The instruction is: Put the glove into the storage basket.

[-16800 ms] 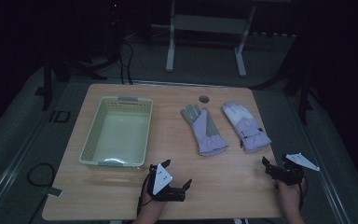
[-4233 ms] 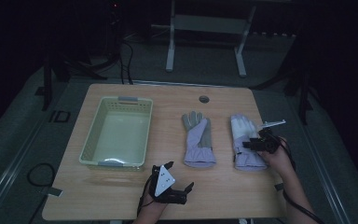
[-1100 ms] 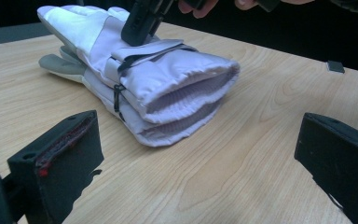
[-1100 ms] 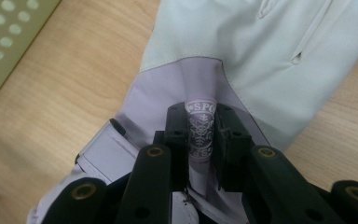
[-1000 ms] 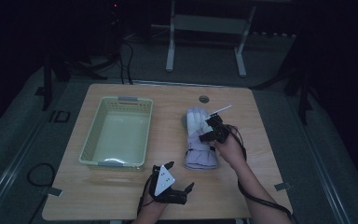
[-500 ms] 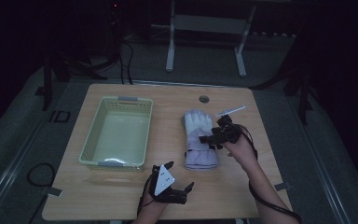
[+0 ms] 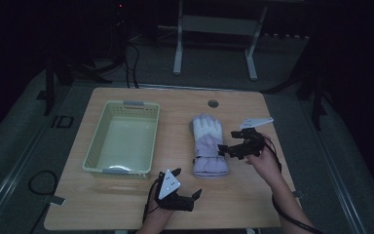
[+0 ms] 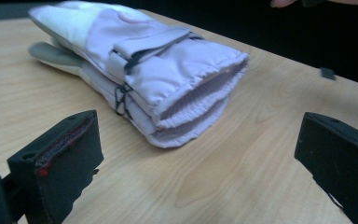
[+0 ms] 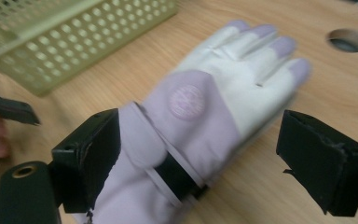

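Jaws of my right gripper [image 7: 230, 147] have just opened beside the stacked gloves [image 7: 208, 145], whose round emblem [image 9: 185, 100] is unreadable.

No text, number or brand can be read anywhere. The round lilac emblem [image 9: 187, 100] on the top glove [image 9: 223, 88] is too blurred to make out.

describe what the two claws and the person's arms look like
Both claws are black, each ending in two blocky black jaws. The left claw carries a pale three-cornered plate on top, and so does the right claw. A red edge shows on one pad of the left claw. A black cable trails from each along the forearm. The forearms look bare; no sleeves are visible.
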### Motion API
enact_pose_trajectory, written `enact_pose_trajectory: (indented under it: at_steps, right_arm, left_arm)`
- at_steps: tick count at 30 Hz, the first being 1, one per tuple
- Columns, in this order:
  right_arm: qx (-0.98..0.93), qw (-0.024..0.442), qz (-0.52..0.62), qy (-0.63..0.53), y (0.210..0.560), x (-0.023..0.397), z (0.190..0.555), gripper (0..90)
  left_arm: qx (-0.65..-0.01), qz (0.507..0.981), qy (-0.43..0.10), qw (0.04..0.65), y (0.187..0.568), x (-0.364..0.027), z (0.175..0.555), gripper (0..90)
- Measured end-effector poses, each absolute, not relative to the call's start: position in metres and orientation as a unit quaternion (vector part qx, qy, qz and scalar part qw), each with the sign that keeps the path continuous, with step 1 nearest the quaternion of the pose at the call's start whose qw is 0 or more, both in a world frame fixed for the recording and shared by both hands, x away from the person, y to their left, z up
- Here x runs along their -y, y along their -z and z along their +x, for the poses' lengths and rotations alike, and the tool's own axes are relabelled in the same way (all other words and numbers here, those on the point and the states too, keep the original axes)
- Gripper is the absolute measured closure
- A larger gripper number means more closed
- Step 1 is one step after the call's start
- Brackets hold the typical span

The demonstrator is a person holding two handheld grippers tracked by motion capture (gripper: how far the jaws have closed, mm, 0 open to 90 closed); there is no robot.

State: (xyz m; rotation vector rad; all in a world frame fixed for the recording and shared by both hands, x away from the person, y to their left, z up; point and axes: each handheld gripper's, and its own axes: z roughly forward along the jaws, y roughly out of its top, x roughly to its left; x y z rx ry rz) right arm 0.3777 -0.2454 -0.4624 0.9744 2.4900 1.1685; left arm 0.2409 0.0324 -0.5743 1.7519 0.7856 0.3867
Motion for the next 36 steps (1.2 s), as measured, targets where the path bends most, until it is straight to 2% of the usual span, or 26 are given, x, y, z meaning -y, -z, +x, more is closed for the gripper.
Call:
enact_pose_trajectory:
  at_steps: [5,9,12,14,18,20,22,25,27,28,29,31,32,34,36]
  right_arm:
    - [-0.866,0.108,0.319,-0.369,0.47,0.256,0.369,13.6]
    - [-0.866,0.127,0.3,-0.379,0.478,0.27,0.366,14.4]
    - [-0.862,0.145,0.287,-0.393,0.485,0.281,0.366,14.1]
    - [-0.856,0.14,0.297,-0.399,0.488,0.288,0.368,14.1]
    - [-0.845,0.122,0.321,-0.41,0.488,0.294,0.37,12.7]
    - [-0.838,0.119,0.325,-0.422,0.486,0.293,0.37,11.5]
    - [-0.833,0.14,0.323,-0.427,0.485,0.288,0.369,11.5]
    - [-0.841,0.126,0.311,-0.425,0.487,0.277,0.37,11.9]
    - [-0.841,0.129,0.315,-0.422,0.488,0.272,0.373,14.8]
    - [-0.838,0.124,0.318,-0.426,0.489,0.271,0.375,19.5]
    - [-0.838,0.124,0.318,-0.426,0.489,0.271,0.375,19.5]
    - [-0.829,0.122,0.326,-0.438,0.488,0.271,0.385,31.2]
    - [-0.83,0.125,0.322,-0.438,0.488,0.269,0.388,33.0]
    - [-0.834,0.146,0.312,-0.43,0.49,0.265,0.393,38.9]
    - [-0.837,0.147,0.315,-0.423,0.492,0.262,0.398,40.7]
  left_arm:
    - [-0.35,0.775,-0.166,0.499,0.57,-0.026,0.244,0.9]
    - [-0.346,0.773,-0.145,0.512,0.561,-0.027,0.244,1.0]
    - [-0.361,0.761,-0.102,0.528,0.552,-0.028,0.247,1.0]
    - [-0.364,0.761,-0.078,0.532,0.545,-0.028,0.25,1.0]
    - [-0.364,0.749,-0.093,0.546,0.529,-0.027,0.259,0.9]
    - [-0.366,0.747,-0.082,0.549,0.521,-0.024,0.27,0.9]
    - [-0.37,0.757,-0.082,0.532,0.512,-0.019,0.283,1.0]
    - [-0.365,0.766,-0.103,0.519,0.503,-0.015,0.301,1.0]
    - [-0.354,0.767,-0.116,0.522,0.499,-0.013,0.311,1.0]
    - [-0.354,0.77,-0.119,0.518,0.497,-0.011,0.317,1.0]
    - [-0.354,0.77,-0.119,0.518,0.497,-0.011,0.317,1.0]
    - [-0.358,0.77,-0.119,0.514,0.496,-0.008,0.336,1.0]
    - [-0.361,0.767,-0.122,0.516,0.496,-0.008,0.342,1.8]
    - [-0.369,0.764,-0.131,0.514,0.496,-0.005,0.352,15.0]
    - [-0.38,0.768,-0.129,0.498,0.498,-0.001,0.364,15.2]
